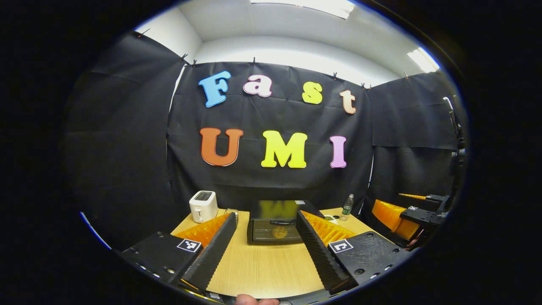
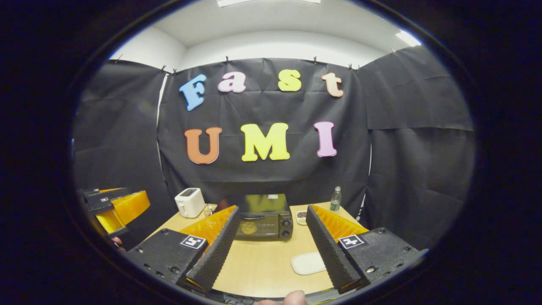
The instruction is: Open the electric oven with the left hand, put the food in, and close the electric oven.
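A white toaster [image 2: 189, 202] stands at the far left corner of the wooden desk [image 2: 262, 262], at about ten o'clock from the desk's middle, and a clear plastic bottle [image 2: 335, 198] with a green label stands upright at the far right corner, at about two o'clock. A flat white oval dish [image 2: 308, 263] lies on the near right part of the desk at about four o'clock, and a small dish [image 2: 301, 217] sits near the bottle; what it holds is too small to tell.

wood-grain table [image 1: 262, 262], glossy oven [image 1: 275, 224]
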A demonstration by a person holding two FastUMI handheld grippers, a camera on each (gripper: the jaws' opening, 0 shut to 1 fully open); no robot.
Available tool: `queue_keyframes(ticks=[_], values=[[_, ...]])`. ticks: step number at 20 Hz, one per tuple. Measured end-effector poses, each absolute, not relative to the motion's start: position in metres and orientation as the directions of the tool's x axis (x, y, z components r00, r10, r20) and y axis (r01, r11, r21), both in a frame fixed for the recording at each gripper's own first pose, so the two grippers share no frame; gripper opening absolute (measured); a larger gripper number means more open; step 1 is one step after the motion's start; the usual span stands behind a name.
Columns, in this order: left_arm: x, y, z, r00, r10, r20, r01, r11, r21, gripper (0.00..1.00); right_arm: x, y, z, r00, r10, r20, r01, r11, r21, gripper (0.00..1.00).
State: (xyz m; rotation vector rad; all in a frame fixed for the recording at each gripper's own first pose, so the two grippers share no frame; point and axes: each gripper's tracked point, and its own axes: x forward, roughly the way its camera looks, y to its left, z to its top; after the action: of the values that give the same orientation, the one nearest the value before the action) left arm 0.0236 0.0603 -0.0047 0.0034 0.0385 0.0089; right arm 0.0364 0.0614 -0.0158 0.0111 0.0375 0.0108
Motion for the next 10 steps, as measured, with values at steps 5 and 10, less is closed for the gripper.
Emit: queue_keyframes(ticks=[5, 10], values=[[0.001, 0.052, -0.001, 0.998, 0.058, -0.04, -0.058, 0.998, 0.001, 0.93, 0.012, 0.049, -0.017, 0.999, 0.031, -0.032, -0.031, 0.999, 0.015, 0.97], [-0.022, 0.034, -0.003, 0.997, 0.075, -0.035, -0.075, 0.997, 0.019, 0.93, -0.012, 0.034, -0.021, 0.999, 0.043, -0.031, -0.042, 0.999, 0.023, 0.97]])
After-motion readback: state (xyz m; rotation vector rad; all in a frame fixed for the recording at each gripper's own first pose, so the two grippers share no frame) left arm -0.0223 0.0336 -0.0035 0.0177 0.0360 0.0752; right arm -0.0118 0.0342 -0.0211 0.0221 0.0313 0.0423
